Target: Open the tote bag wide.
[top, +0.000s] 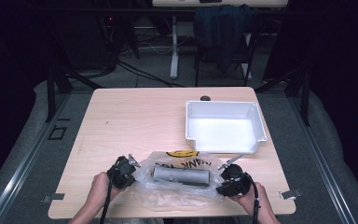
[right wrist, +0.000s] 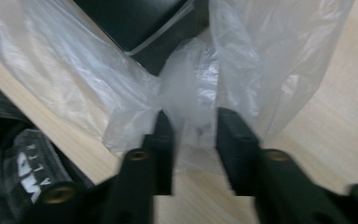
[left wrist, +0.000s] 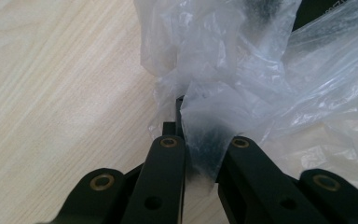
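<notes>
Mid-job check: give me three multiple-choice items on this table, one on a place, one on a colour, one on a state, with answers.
1. Where is the white bin?
A. far right of table
B. near left corner
C. on the floor

2. What colour is the cylinder inside the plastic bag?
A. red
B. grey
C. green

3. What is inside the bin?
A. the bag
B. nothing
C. a tool

Answers: 1 A, it sits at the table's far right. 2 B, grey shows through the clear film. 3 B, its floor is bare.
</notes>
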Motion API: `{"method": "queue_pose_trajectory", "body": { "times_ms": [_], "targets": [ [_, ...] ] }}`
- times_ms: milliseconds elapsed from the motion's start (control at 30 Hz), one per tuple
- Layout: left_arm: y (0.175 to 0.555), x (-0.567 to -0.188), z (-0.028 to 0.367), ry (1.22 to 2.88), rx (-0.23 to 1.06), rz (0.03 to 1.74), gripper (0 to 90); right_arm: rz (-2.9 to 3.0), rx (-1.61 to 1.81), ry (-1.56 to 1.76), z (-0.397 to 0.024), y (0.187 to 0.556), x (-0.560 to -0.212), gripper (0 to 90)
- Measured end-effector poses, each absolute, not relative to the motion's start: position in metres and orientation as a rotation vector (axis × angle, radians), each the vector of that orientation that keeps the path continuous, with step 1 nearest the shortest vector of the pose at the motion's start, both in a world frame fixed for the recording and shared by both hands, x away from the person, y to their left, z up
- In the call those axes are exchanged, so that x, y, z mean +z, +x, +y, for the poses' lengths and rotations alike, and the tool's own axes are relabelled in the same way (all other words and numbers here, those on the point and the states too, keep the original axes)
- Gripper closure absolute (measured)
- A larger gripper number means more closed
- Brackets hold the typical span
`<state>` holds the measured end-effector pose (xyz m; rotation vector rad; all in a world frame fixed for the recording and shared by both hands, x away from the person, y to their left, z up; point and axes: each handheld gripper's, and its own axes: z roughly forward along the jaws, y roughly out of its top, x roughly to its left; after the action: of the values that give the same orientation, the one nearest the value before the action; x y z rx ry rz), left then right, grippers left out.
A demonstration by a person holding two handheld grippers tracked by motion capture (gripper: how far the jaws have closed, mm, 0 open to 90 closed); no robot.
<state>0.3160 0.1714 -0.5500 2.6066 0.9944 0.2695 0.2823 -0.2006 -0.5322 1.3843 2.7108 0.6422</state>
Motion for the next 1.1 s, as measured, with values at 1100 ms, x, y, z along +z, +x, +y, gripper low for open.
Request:
{"method": "queue_pose_trajectory", "body": {
  "times_ms": [1100],
  "targets": [
    [0.325,-0.536,0.192,2.450,0.177,1.011,58.7,2.710,0.887,0.772,-0.174,0.297,-0.461,42.3]
  ]
}}
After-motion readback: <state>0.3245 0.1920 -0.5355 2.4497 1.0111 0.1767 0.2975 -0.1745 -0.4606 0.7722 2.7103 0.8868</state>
